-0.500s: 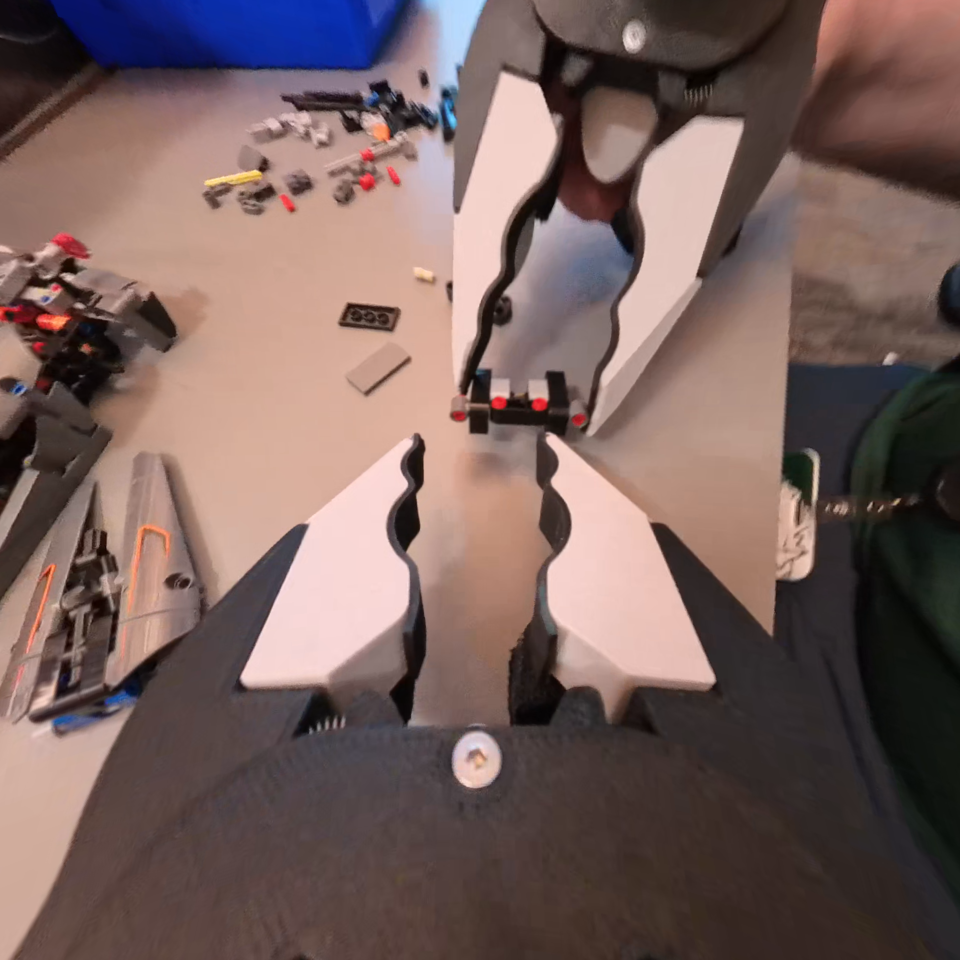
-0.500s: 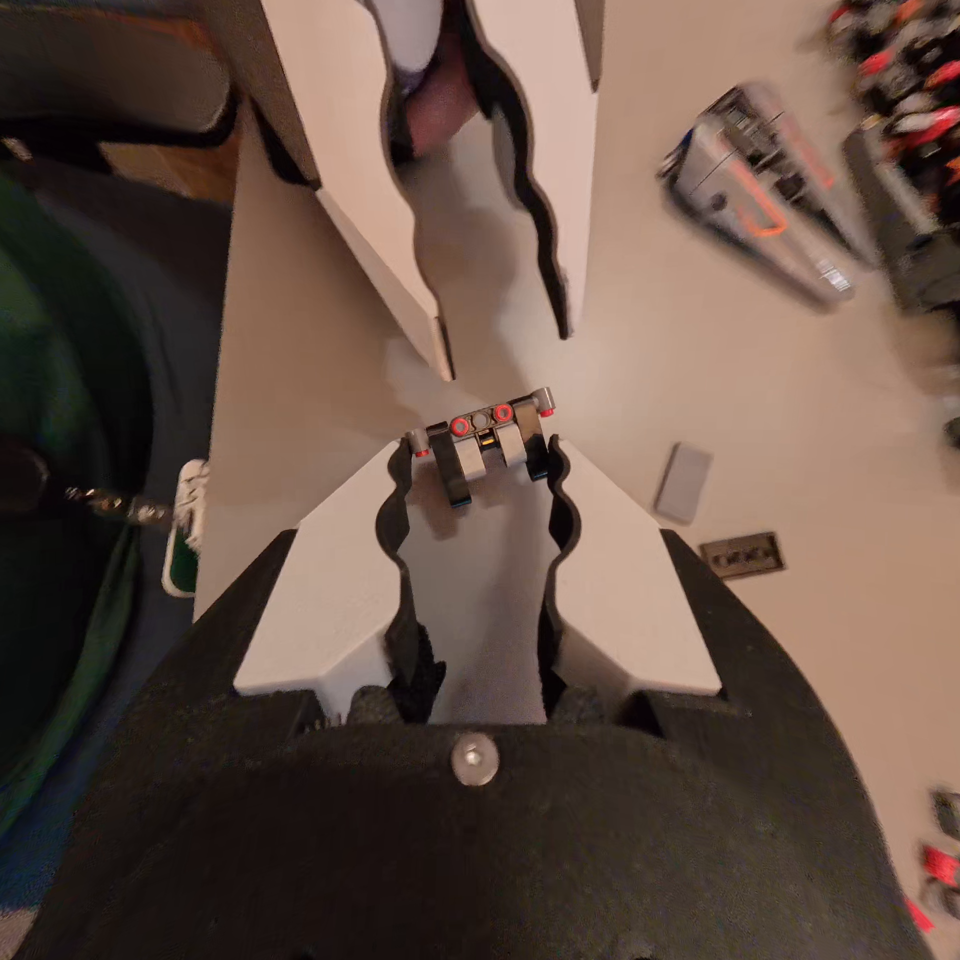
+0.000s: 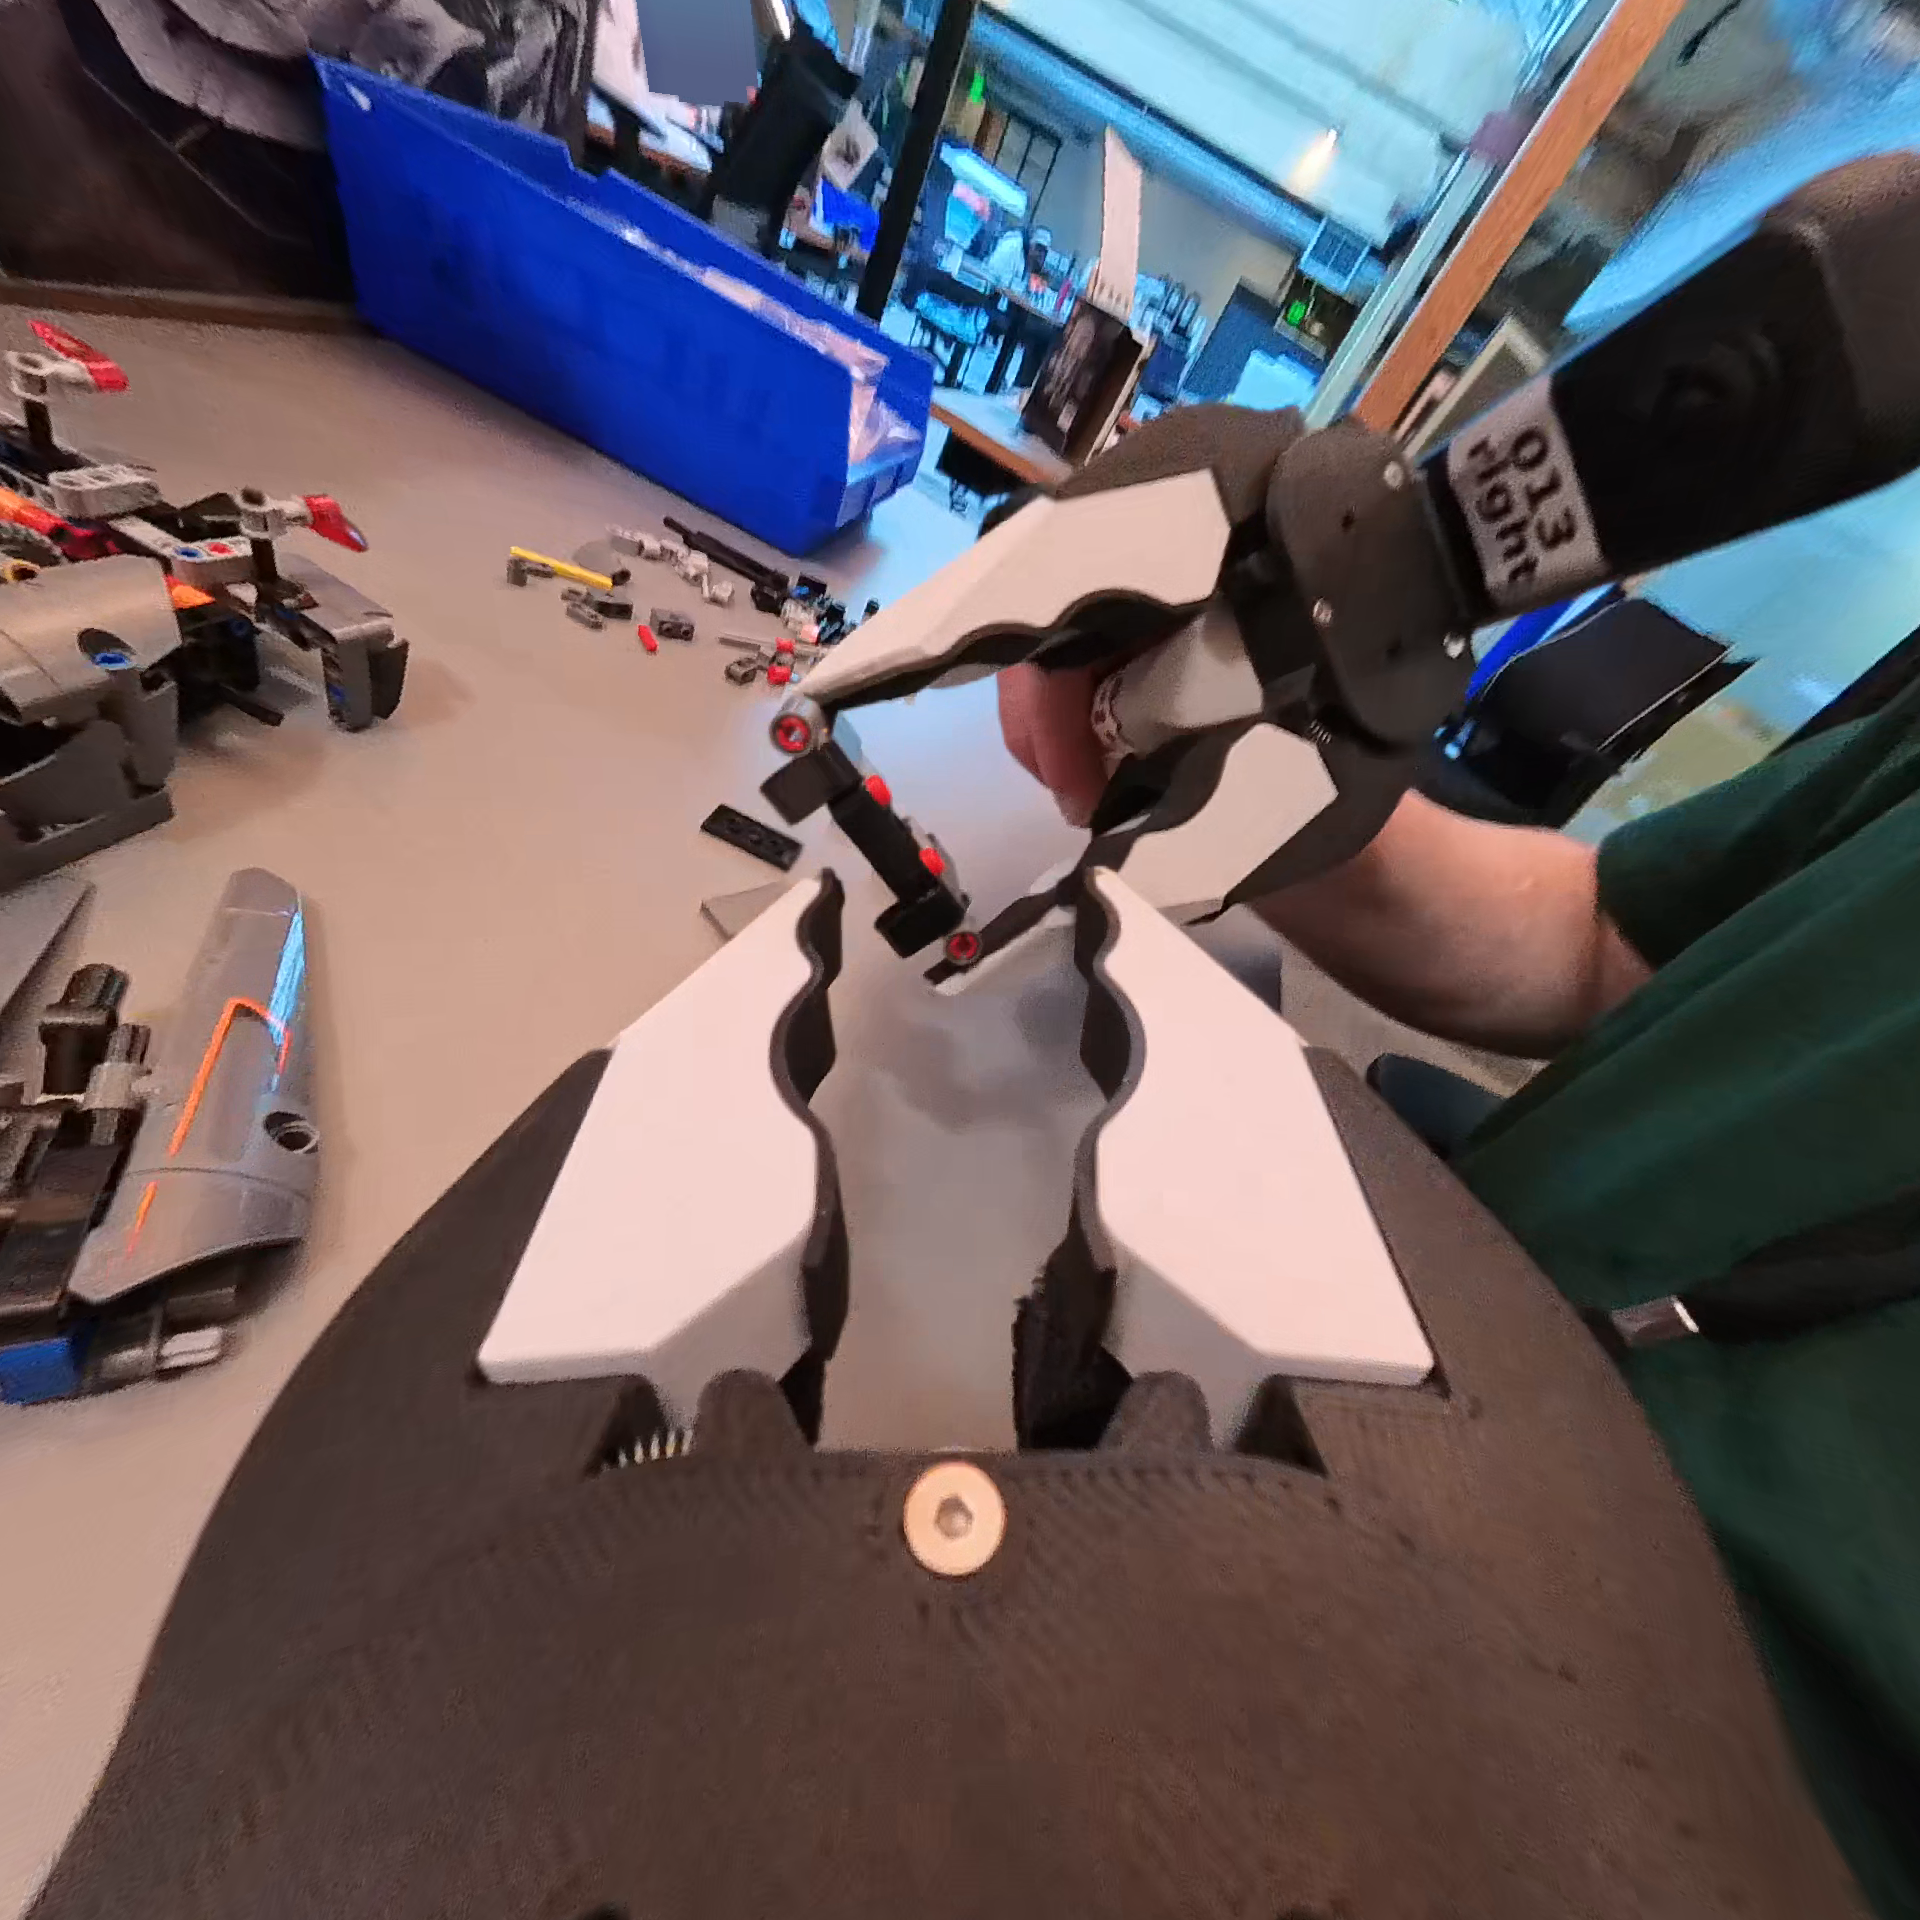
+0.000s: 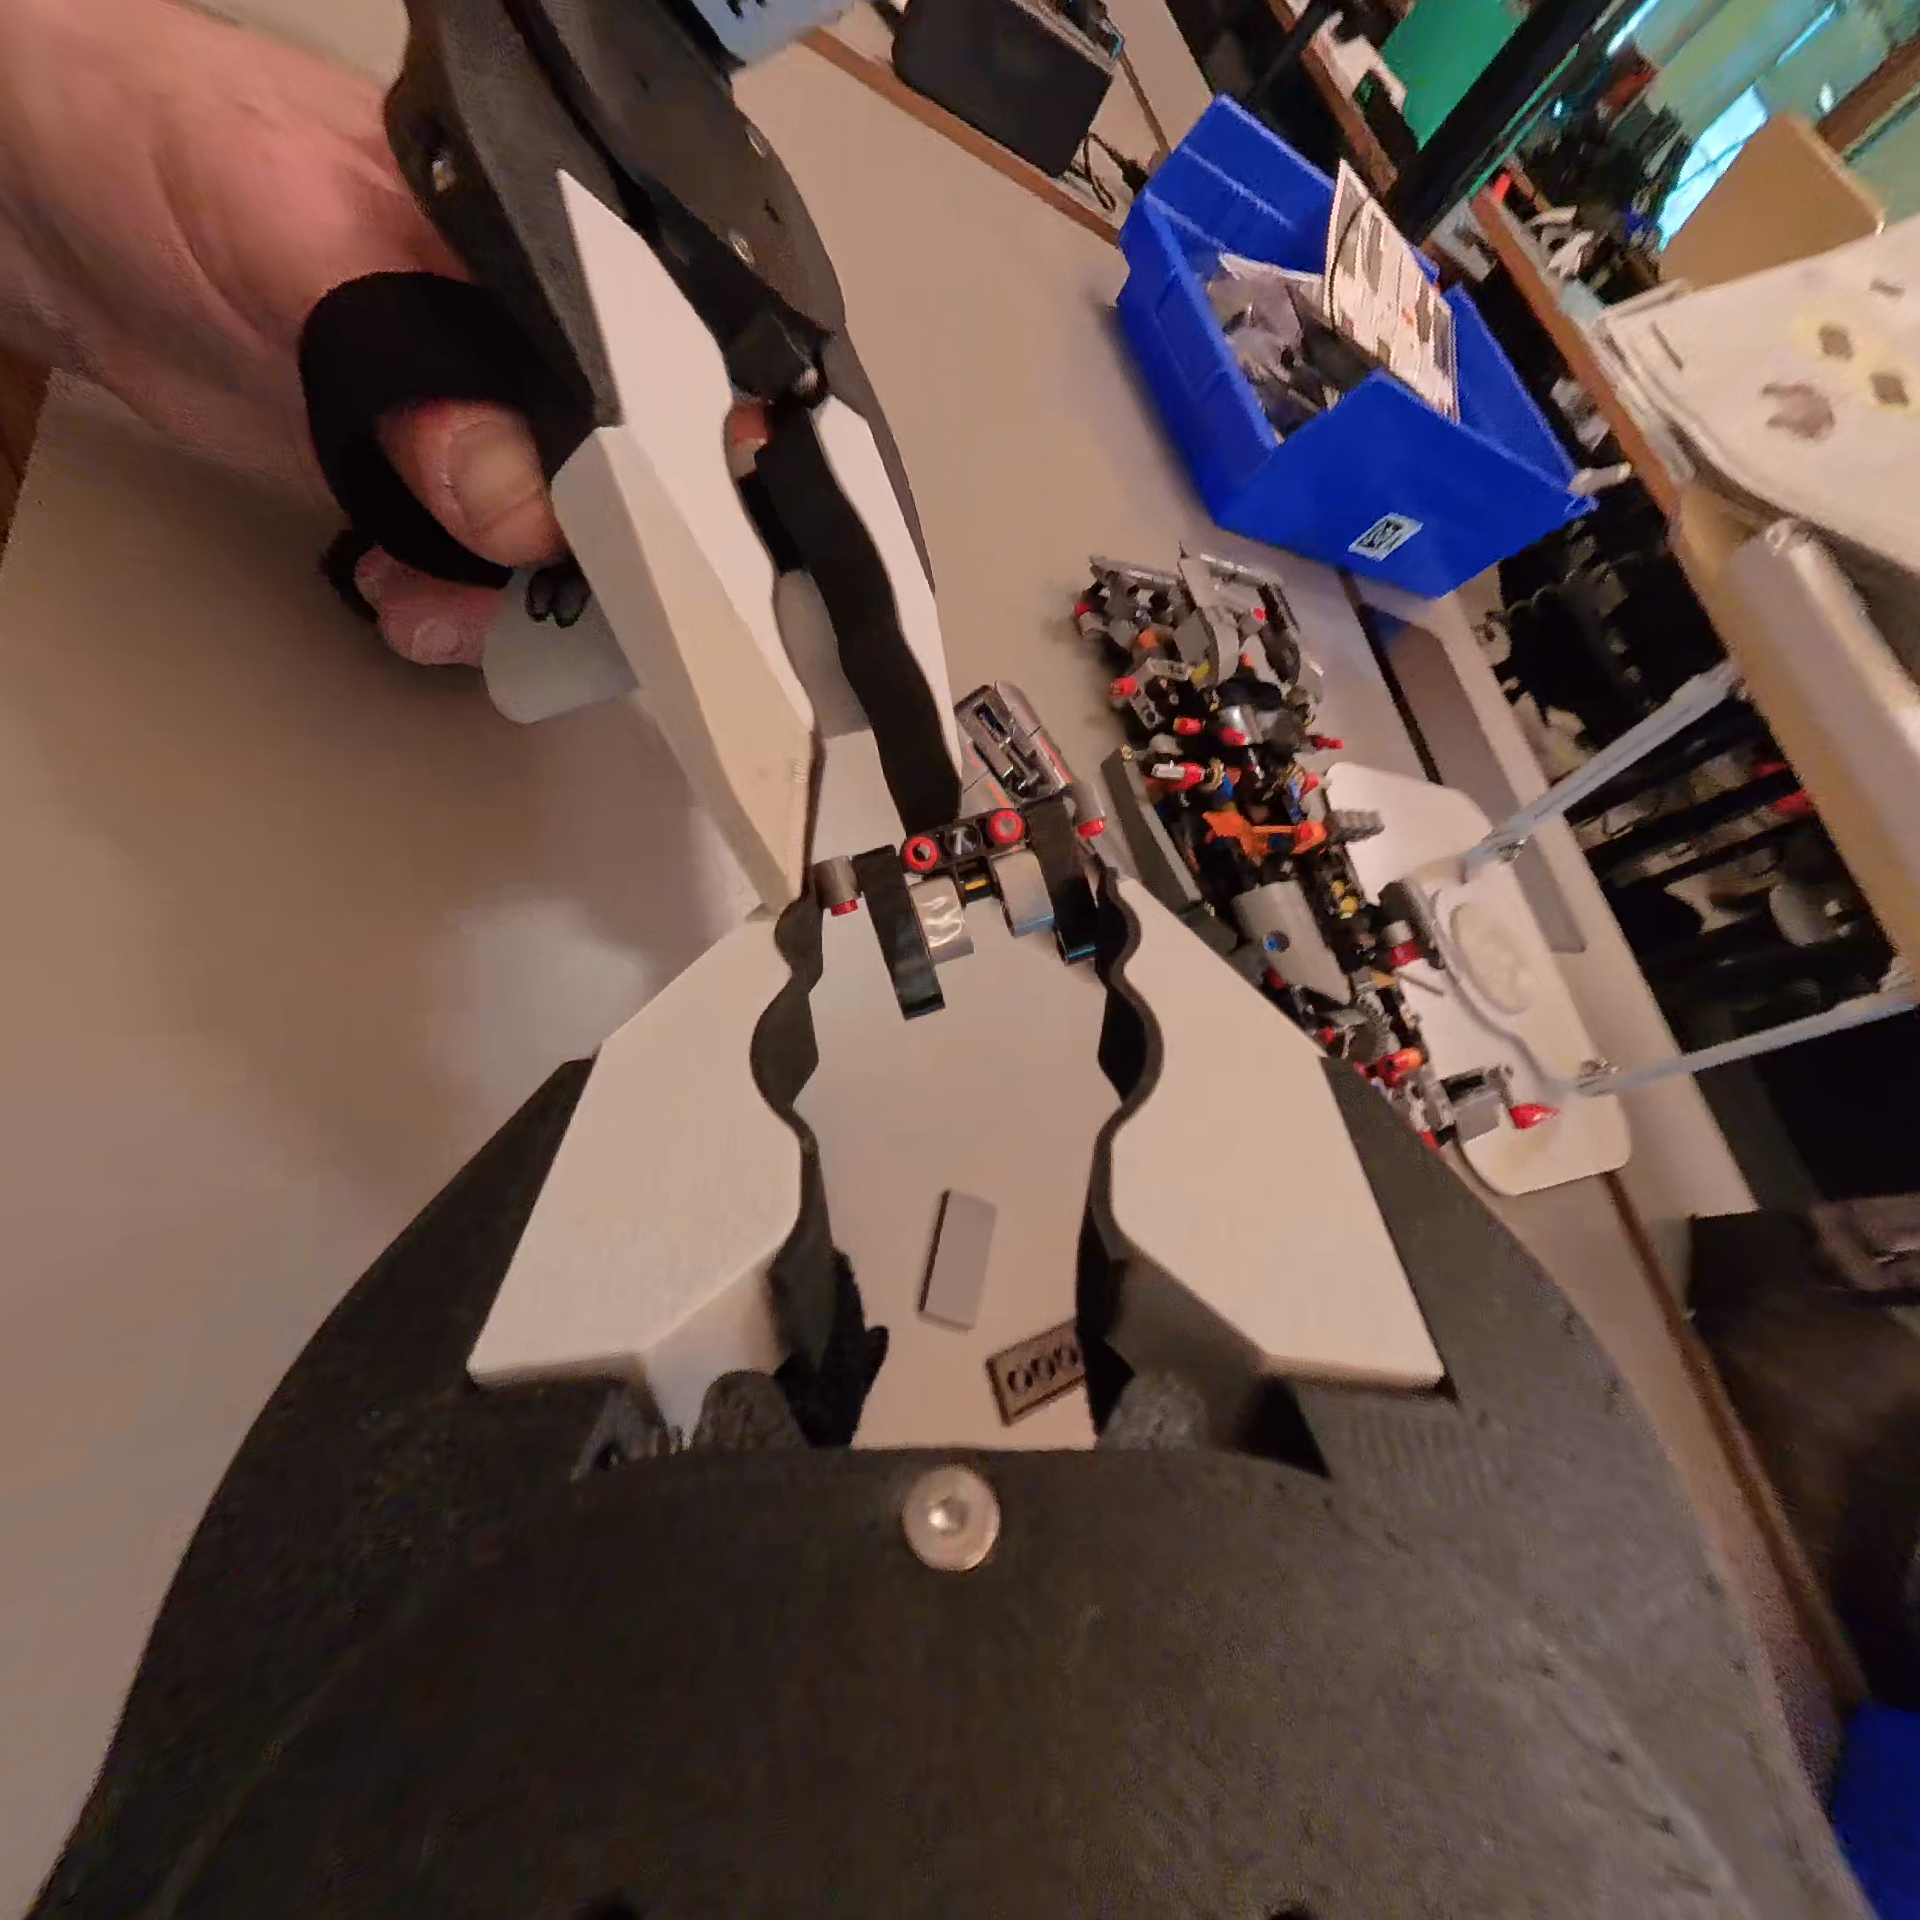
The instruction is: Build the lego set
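A small black and grey lego subassembly [image 4: 956,883] with red pins is held lengthwise between the fingertips of my right gripper [image 4: 956,894], above the grey table. In the left wrist view the right gripper [image 3: 878,842] comes in from the upper right and holds the subassembly [image 3: 873,821] on a slant. My left gripper [image 3: 961,888] is open and empty, with its tips just below and beside the subassembly. In the right wrist view the left gripper [image 4: 862,821] reaches down from the upper left to the subassembly's far side.
A partly built grey and black model [image 3: 156,644] and a grey wing panel with an orange stripe [image 3: 239,1060] lie to the left. Loose pieces [image 3: 675,603] lie before a blue bin [image 3: 623,312]. A black plate [image 4: 1039,1377] and a grey tile [image 4: 958,1273] lie under the right gripper. A person's green sleeve [image 3: 1714,1039] is at right. Only a small space, under 4 cm, lies between the two pairs of fingers. The grey tile [image 4: 958,1273] is about equally far from each gripper, around 11 cm.
The right gripper has lifted the subassembly off the table and turned it onto a slant. Both grippers have tilted up, so the room behind now shows. The left gripper stays open.
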Tool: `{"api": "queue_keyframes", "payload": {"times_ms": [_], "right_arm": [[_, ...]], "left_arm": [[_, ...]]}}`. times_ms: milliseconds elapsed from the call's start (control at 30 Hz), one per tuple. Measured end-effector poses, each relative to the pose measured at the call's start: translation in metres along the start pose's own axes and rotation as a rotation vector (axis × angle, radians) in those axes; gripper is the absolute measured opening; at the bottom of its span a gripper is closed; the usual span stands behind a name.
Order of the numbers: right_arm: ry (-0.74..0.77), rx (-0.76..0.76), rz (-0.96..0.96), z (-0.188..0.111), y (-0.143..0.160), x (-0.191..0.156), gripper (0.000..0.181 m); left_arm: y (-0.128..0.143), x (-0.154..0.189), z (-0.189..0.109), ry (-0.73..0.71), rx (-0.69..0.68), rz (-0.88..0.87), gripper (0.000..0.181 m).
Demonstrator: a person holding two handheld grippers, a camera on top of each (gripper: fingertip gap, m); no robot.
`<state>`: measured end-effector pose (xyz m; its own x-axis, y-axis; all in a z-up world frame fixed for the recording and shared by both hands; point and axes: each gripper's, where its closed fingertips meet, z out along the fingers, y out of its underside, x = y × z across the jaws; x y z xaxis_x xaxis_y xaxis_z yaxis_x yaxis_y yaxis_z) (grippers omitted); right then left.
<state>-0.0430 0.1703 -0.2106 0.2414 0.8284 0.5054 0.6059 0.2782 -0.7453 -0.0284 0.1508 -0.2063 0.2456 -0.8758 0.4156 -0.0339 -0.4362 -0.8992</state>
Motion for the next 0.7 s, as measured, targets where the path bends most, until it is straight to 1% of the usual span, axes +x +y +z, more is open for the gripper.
{"api": "queue_keyframes", "payload": {"times_ms": [100,200,233,333,433,500,567,633,700], "right_arm": [[0.01,-0.007,-0.072,0.005,-0.004,-0.005,0.052],[0.039,-0.001,-0.11,0.006,-0.009,-0.004,0.051],[0.045,0.002,-0.11,0.006,-0.01,-0.004,0.051],[0.061,-0.008,-0.115,0.008,-0.008,-0.002,0.051],[0.04,0.01,-0.059,0.006,-0.009,0.0,0.051],[0.023,0.006,-0.029,0.004,-0.008,0.002,0.063],[0.003,0.003,-0.011,0.002,-0.007,0.004,0.066],[-0.029,0.028,0.049,-0.001,-0.009,0.007,0.065],[-0.11,0.047,0.148,-0.005,-0.01,0.006,0.052]], "left_arm": [[-0.005,0.0,0.001,0.023,0.041,-0.031,0.034],[-0.008,-0.007,-0.003,0.009,0.045,-0.026,0.015],[-0.009,-0.008,-0.004,0.007,0.044,-0.022,0.013],[-0.007,-0.012,-0.003,-0.011,0.013,-0.001,0.012],[-0.01,-0.016,-0.005,-0.012,0.003,0.017,0.009],[-0.011,-0.019,-0.005,-0.012,-0.022,0.032,0.008],[-0.009,-0.016,-0.003,0.028,-0.069,0.049,0.008],[-0.006,-0.014,-0.001,0.047,-0.123,0.082,0.008],[0.0,-0.012,0.001,0.076,-0.195,0.13,0.008]]}}
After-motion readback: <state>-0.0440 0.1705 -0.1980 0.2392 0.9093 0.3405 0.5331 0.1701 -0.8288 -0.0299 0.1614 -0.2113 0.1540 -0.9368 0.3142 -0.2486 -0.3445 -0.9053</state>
